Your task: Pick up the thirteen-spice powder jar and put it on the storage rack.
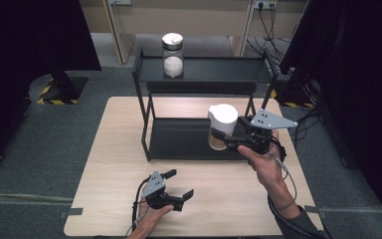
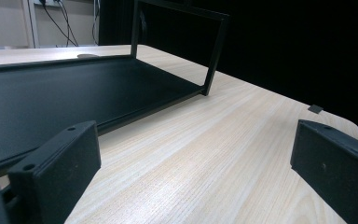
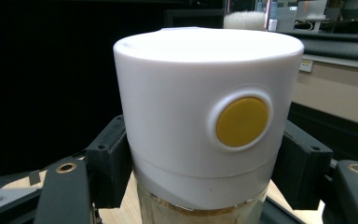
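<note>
Above the rack's lower shelf (image 1: 179, 137), my right gripper (image 1: 222, 137) clamps the white-lidded jar (image 1: 222, 125), jaws tight against its sides. Left gripper (image 1: 179, 186) rests on the table (image 1: 109, 164), jaws wide, holding nothing.

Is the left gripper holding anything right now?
No, the left gripper stands open just above the wooden table, with nothing between its jaws.

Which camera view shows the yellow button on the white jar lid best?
The right gripper view: the yellow button faces the camera on the white lid, close up. In the high view the lid is small and the button cannot be made out.
</note>
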{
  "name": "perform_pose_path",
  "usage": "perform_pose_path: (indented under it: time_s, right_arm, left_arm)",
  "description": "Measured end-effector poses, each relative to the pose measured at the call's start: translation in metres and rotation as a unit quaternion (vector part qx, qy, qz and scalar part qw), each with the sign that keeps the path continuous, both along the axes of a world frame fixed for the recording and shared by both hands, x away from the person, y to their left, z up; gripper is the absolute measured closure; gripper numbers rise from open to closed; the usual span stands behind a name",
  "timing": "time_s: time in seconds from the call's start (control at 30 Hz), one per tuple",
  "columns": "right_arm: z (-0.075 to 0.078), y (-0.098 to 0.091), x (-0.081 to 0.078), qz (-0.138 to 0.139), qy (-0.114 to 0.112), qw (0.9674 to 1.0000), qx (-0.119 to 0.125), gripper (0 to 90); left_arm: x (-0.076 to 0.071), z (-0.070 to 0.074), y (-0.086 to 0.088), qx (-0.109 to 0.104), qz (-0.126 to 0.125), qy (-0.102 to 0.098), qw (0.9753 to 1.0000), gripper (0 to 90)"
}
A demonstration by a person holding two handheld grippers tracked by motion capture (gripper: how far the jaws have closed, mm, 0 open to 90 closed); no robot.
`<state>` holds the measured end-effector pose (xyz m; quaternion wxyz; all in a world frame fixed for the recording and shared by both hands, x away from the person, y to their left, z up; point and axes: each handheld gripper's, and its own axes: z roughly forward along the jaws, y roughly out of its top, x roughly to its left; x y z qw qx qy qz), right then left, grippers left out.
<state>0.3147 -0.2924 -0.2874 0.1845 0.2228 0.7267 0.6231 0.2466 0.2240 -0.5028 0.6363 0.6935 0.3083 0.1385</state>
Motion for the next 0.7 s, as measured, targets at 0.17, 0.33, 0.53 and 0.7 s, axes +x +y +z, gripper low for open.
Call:
perform_pose_path:
  time_s: [0.17,0.33,0.53,0.7]
  right_arm:
    - [0.016,0.003,0.005,0.001,-0.002,1.0000,-0.006,30.8]
    - [0.030,0.004,0.013,0.005,0.004,1.0000,-0.007,30.8]
    - [0.046,0.008,0.020,0.006,0.005,1.0000,-0.003,30.8]
    - [0.059,0.011,0.028,0.009,0.010,0.9999,0.000,30.8]
  left_arm:
    - [0.000,0.000,0.000,-0.001,0.000,0.001,1.0000,0.9]
    - [0.001,0.000,0.000,-0.002,-0.001,0.002,1.0000,0.9]
    - [0.001,-0.001,0.001,-0.003,-0.001,0.003,1.0000,1.0]
    - [0.002,-0.001,0.001,-0.003,-0.002,0.004,1.0000,1.0]
